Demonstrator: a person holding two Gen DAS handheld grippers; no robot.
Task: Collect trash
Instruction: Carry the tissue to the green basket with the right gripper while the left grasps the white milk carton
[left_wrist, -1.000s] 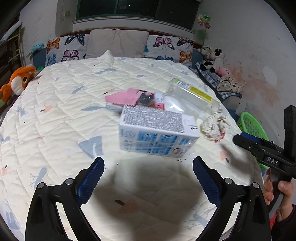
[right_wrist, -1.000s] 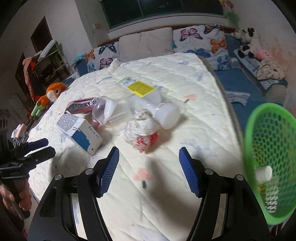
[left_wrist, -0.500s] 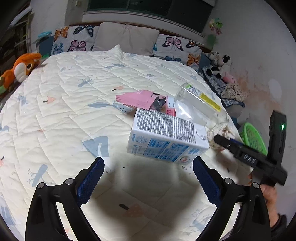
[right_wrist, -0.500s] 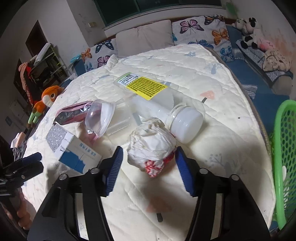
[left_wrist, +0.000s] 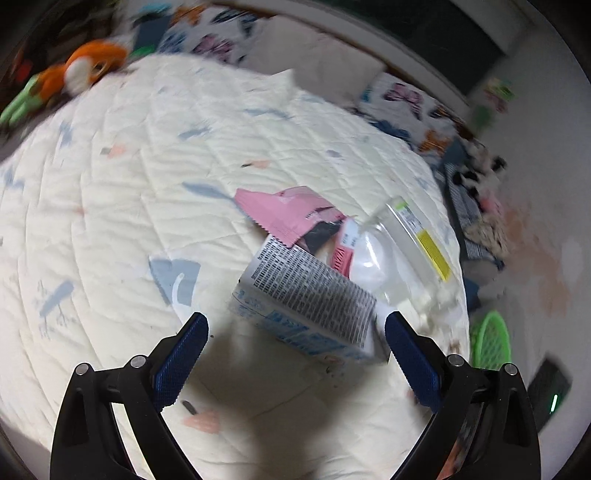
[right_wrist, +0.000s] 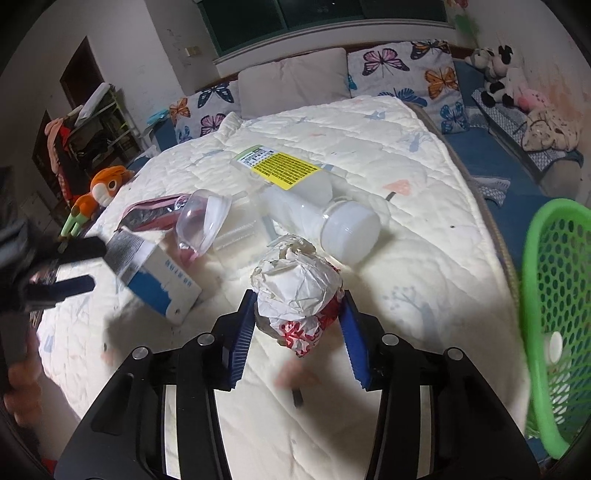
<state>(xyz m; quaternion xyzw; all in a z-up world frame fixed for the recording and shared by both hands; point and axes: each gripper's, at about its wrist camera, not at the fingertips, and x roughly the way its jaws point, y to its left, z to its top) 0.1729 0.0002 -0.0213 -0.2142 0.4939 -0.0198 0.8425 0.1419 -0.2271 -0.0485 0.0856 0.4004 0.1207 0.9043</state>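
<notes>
Trash lies on a quilted bed (right_wrist: 424, 258). My right gripper (right_wrist: 297, 325) has closed around a crumpled white-and-red paper ball (right_wrist: 297, 291), with a blue pad against each side. My left gripper (left_wrist: 295, 354) is open just short of a blue-and-white carton (left_wrist: 306, 306), which also shows in the right wrist view (right_wrist: 155, 273). Behind the carton lie a pink wrapper (left_wrist: 291, 214), a clear plastic cup (right_wrist: 203, 221) and a clear bottle with a yellow label (right_wrist: 295, 184). A green mesh basket (right_wrist: 557, 295) stands at the bed's right edge.
Butterfly pillows (right_wrist: 402, 74) and a plain pillow (right_wrist: 295, 81) line the headboard. An orange plush toy (right_wrist: 99, 188) lies at the bed's left edge. More plush toys (right_wrist: 509, 85) sit on a blue bench to the right. The left gripper shows in the right wrist view (right_wrist: 55, 273).
My right gripper moved forward and closed around the paper ball. My left gripper moved up to the carton and swung, which blurs its view.
</notes>
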